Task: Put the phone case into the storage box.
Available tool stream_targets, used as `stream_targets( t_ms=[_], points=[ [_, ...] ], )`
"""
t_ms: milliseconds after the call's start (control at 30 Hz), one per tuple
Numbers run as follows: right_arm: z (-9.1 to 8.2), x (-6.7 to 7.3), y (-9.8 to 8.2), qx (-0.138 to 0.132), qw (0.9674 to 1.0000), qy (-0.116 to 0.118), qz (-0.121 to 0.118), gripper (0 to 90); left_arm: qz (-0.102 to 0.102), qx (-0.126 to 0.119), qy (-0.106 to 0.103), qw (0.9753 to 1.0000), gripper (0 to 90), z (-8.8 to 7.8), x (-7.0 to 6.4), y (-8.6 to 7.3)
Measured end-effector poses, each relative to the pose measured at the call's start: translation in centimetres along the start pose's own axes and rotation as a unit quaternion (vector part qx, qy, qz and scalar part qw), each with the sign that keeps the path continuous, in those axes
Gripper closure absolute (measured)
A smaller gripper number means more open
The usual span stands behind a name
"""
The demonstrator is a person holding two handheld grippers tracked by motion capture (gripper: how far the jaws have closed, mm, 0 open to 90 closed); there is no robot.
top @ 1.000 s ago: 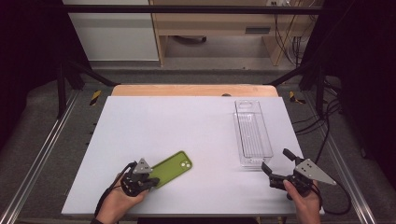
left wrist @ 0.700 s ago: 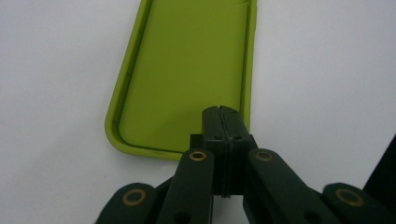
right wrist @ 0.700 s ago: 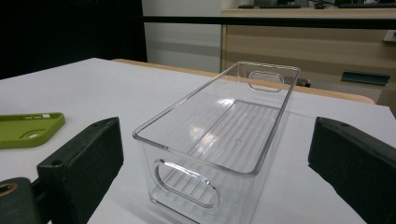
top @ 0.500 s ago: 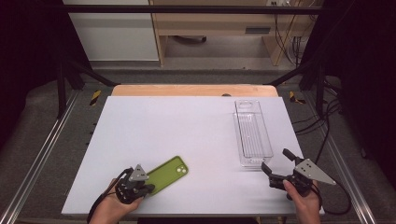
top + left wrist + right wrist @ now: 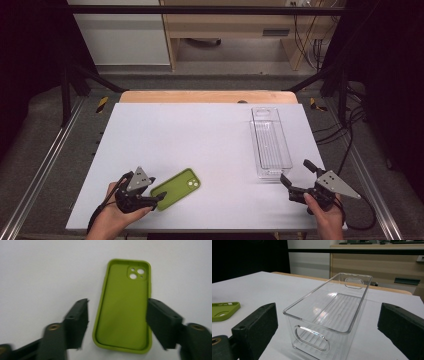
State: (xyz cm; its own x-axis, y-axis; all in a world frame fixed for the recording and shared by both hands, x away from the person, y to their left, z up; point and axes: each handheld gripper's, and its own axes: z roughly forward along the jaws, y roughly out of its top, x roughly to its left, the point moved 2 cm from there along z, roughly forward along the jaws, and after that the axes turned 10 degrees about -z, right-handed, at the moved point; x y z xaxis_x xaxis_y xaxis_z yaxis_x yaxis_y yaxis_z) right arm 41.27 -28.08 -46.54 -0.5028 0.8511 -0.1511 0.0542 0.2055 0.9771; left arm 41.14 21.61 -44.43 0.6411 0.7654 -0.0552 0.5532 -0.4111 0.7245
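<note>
High view: white bench (image 5: 200,135) takes up most of frame, wooden edge at far side. Clear plastic bin (image 5: 270,142), long & narrow, sits on bench's right half, upright, empty, cut-out handle at each short end. Green phone case (image 5: 176,189) lies flat near front-left of bench, inside facing up, camera holes at its far end, angled diagonally.

Left tongs (image 5: 156,191) held in left hand (image 5: 112,215) at front-left corner, tips right at near end of case. Left gripper view: case (image 5: 123,307) lies between the two black jaws; jaws have just been opening, now spread wider than case. Left jaw stands clear w/ gap to case edge; right jaw just beside case's other edge, contact unclear. Case rests on bench, not gripped.

Right tongs (image 5: 296,176) in right hand (image 5: 325,212) at front-right, just short of bin's near end. Right gripper view: jaws wide apart, nothing between pads; bin (image 5: 329,315) straight ahead, close.
</note>
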Motion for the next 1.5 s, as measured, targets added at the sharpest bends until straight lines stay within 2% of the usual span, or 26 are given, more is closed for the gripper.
stream_targets(
  t_ms=[33, 167, 333, 533, 800, 933, 1100, 1333, 1500],
  points=[
    [0.0, 0.0, 0.0, 0.001, 1.0, 0.001, -0.001, 3.2, -0.002, -0.002, 0.0, 1.0, 24.7, 0.0, 0.1, 0.0],
    [0.0, 0.0, 0.0, 0.001, 1.0, 0.001, 0.0, 3.1, -0.008, 0.002, -0.01, 0.9999, 11.1, 0.7, 0.4, -0.3],
    [0.1, 0.0, 0.0, 0.001, 1.0, 0.001, -0.005, 3.1, -0.01, 0.019, -0.029, 0.9993, 7.0, 1.8, 0.3, -1.2],
    [0.1, 0.0, -0.1, 0.001, 1.0, 0.002, -0.004, 3.1, -0.005, 0.035, -0.037, 0.9987, 6.3, 3.0, 0.1, -1.9],
    [0.1, 0.1, -0.1, 0.002, 1.0, 0.004, -0.003, 3.1, -0.002, 0.051, -0.036, 0.998, 5.8, 4.0, 0.1, -2.2],
    [0.1, 0.1, -0.1, 0.002, 1.0, 0.005, -0.003, 3.1, 0.004, 0.06, -0.037, 0.9975, 6.1, 4.3, 0.0, -2.3],
    [0.1, 0.1, -0.1, 0.002, 1.0, 0.006, -0.002, 3.1, 0.0, 0.066, -0.037, 0.9971, 6.4, 4.6, 0.1, -2.3],
    [0.2, 0.1, -0.1, 0.003, 1.0, 0.006, -0.002, 3.1, 0.003, 0.076, -0.044, 0.9961, 11.1, 4.8, 0.1, -2.2],
    [0.2, 0.1, -0.1, 0.003, 1.0, 0.006, -0.002, 3.1, 0.014, 0.09, -0.041, 0.995, 10.4, 5.0, 0.0, -2.0]
  ],
)
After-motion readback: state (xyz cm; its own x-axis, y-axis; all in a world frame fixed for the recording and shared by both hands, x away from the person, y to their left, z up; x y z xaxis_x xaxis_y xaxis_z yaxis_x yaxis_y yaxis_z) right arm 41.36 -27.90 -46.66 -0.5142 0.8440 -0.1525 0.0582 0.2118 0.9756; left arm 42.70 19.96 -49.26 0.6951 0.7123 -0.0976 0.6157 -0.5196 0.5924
